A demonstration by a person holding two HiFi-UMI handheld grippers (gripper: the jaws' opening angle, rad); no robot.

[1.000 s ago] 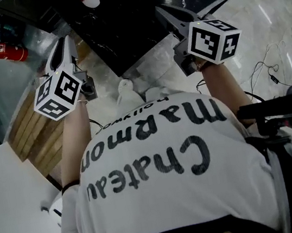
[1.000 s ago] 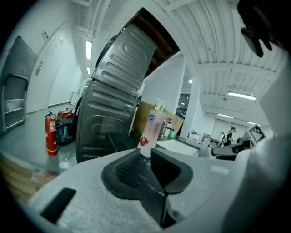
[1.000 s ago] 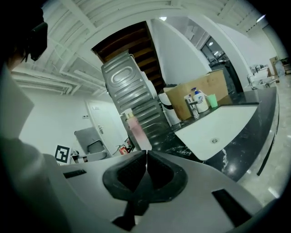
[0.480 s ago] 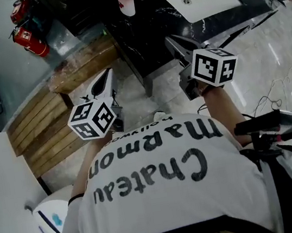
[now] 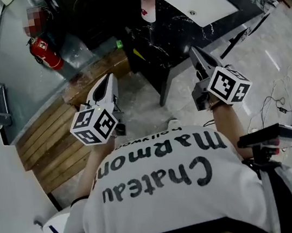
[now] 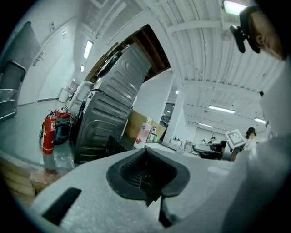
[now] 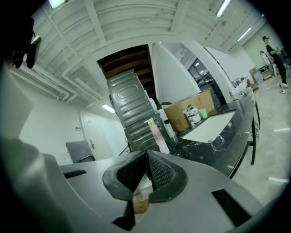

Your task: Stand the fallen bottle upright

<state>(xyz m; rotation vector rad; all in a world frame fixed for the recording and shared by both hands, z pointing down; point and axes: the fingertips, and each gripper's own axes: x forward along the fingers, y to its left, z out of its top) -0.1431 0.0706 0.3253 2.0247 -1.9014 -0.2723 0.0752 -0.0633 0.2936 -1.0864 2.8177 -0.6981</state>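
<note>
Both grippers are held out ahead of the chest, well apart, pointing forward and close to level. The left gripper (image 5: 109,80) has its fingers (image 6: 132,175) pressed together, with nothing between them. The right gripper (image 5: 196,53) also has its fingers (image 7: 160,173) meeting at the tips and holds nothing. The right forearm (image 5: 227,125) runs bare from the shirt up to its marker cube (image 5: 228,85).

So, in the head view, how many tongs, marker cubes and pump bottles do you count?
Tongs: 2, left tongs and right tongs
Marker cubes: 2
Pump bottle: 1
Total: 5
</note>
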